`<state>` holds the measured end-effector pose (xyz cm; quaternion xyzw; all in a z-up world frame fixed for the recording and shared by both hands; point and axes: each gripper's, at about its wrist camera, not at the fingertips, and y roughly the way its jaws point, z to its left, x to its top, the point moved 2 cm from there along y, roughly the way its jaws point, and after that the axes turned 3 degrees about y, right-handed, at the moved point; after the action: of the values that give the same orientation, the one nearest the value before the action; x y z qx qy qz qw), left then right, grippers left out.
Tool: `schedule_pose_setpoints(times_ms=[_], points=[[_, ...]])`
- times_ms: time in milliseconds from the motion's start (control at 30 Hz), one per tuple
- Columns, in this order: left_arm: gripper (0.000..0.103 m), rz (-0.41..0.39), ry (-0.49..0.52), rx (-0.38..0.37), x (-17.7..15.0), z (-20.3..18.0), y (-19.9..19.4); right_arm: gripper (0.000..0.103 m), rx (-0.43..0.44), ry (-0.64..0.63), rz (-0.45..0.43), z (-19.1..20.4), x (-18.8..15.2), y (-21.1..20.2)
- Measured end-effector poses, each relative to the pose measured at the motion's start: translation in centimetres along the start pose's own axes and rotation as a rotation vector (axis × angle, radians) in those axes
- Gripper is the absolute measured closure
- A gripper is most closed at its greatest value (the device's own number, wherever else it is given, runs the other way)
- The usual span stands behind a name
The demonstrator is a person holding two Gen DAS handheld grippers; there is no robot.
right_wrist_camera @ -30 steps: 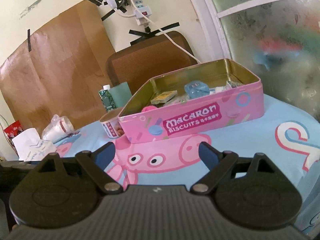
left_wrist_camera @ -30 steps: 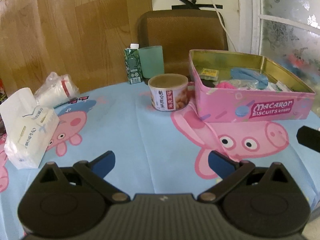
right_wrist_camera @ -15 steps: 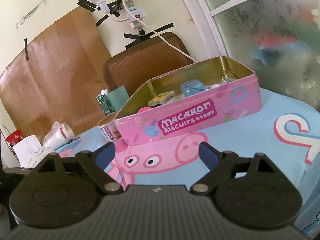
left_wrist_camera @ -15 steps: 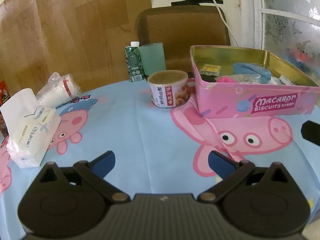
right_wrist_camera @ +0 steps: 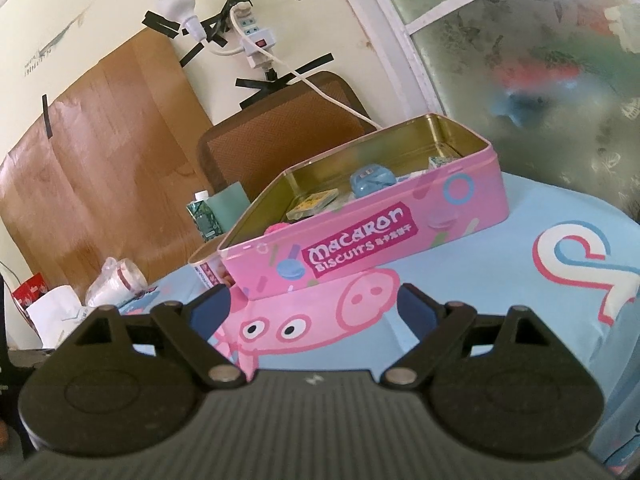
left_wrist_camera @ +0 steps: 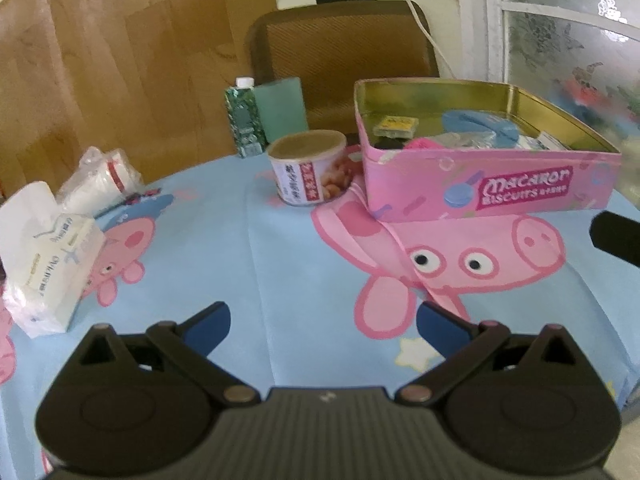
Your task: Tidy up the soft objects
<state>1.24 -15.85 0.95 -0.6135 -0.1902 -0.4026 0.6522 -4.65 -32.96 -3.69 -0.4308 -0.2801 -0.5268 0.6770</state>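
A pink "Macaron Biscuits" tin (left_wrist_camera: 492,188) (right_wrist_camera: 368,236) stands open on the cartoon-pig tablecloth, holding a blue soft item (left_wrist_camera: 480,126) (right_wrist_camera: 370,182), a pink soft item (left_wrist_camera: 424,145), a yellow packet (left_wrist_camera: 396,125) and other small things. My left gripper (left_wrist_camera: 322,324) is open and empty, low over the cloth well in front of the tin. Nearer the tin's front wall, my right gripper (right_wrist_camera: 314,310) also stands open with nothing in it. A dark part of the right tool (left_wrist_camera: 616,240) shows at the left wrist view's right edge.
A round can (left_wrist_camera: 310,168) sits left of the tin, with a green carton (left_wrist_camera: 245,118) and green cup (left_wrist_camera: 282,108) behind. A tissue pack (left_wrist_camera: 44,264) and bagged cups (left_wrist_camera: 100,178) lie at the left. A brown chair (left_wrist_camera: 344,56) and a window (right_wrist_camera: 540,52) are beyond the table.
Both grippers have drawn back and risen slightly from the tin, with the right one tilting so the tin sits higher and farther in view. Both stay open and empty.
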Motion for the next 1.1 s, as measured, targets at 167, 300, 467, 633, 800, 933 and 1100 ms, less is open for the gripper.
schedule_pose_setpoints(times_ms=[167,300,467,633,800,933,1100], points=[[0.0,0.022,0.012,-0.025,-0.5,-0.5,0.0,0.011,0.001,-0.003,0.007,0.1,-0.1,0.0],[0.0,0.037,0.006,-0.037,-0.6,-0.5,0.0,0.011,0.001,-0.005,0.01,0.2,-0.1,0.1],[0.0,0.047,0.006,-0.044,-0.8,-0.6,0.2,0.011,-0.003,-0.006,0.015,0.2,-0.2,0.2],[0.0,0.05,0.007,-0.046,-0.9,-0.6,0.2,0.011,-0.004,-0.008,0.016,0.3,-0.3,0.3],[0.0,0.054,0.01,-0.05,-1.0,-0.7,0.4,0.011,-0.006,-0.005,0.013,0.2,-0.3,0.3],[0.0,0.054,0.011,-0.053,-1.0,-0.8,0.4,0.011,-0.005,-0.006,0.012,0.2,-0.3,0.3],[0.0,0.059,0.013,-0.054,-1.1,-0.9,0.4,0.011,-0.005,-0.003,0.015,0.1,-0.3,0.3]])
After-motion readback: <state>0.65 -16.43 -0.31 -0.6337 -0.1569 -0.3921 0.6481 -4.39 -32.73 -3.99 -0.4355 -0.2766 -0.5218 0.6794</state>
